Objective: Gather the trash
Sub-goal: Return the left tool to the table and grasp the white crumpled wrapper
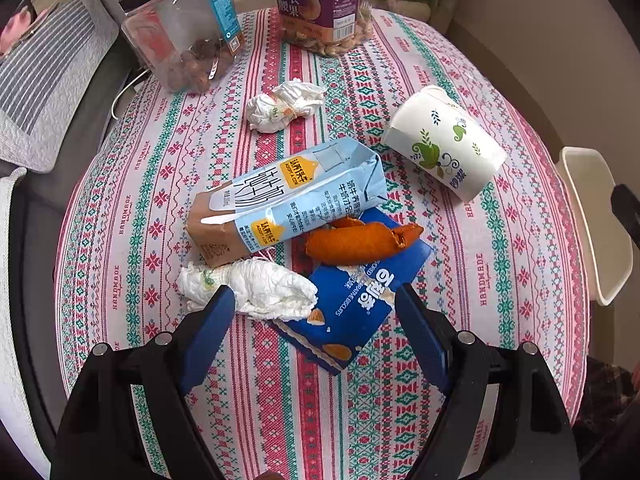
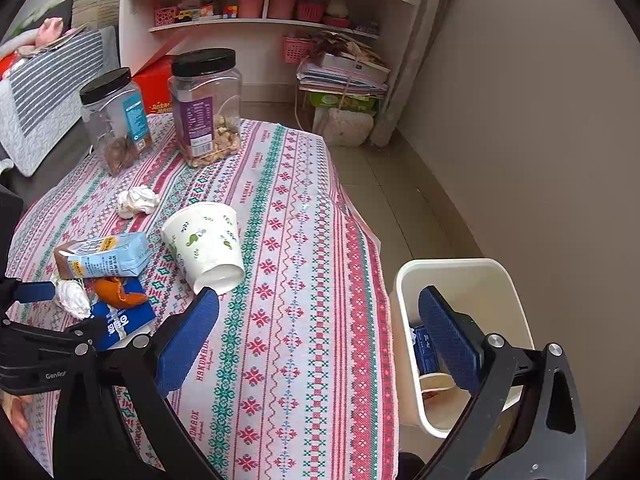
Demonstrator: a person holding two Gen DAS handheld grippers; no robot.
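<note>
My left gripper (image 1: 314, 294) is open and empty, its fingers either side of a crumpled tissue (image 1: 260, 286) and a blue biscuit wrapper (image 1: 356, 296). An orange peel (image 1: 360, 240) lies on the wrapper, beside a blue milk carton (image 1: 288, 196) on its side. A paper cup (image 1: 444, 146) lies tipped over, and another tissue wad (image 1: 284, 106) lies further back. My right gripper (image 2: 318, 300) is open and empty, above the table's right edge, with the cup (image 2: 208, 244) just beyond its left finger. The cream trash bin (image 2: 404, 304) stands on the floor at the right and holds some trash.
Two clear snack jars with black lids (image 2: 114, 120) (image 2: 206, 106) stand at the table's far side. The patterned tablecloth (image 2: 296, 280) covers the table. A striped cushion (image 1: 48, 72) lies to the left. Shelves (image 2: 272, 4) and stacked books (image 2: 344, 72) stand behind.
</note>
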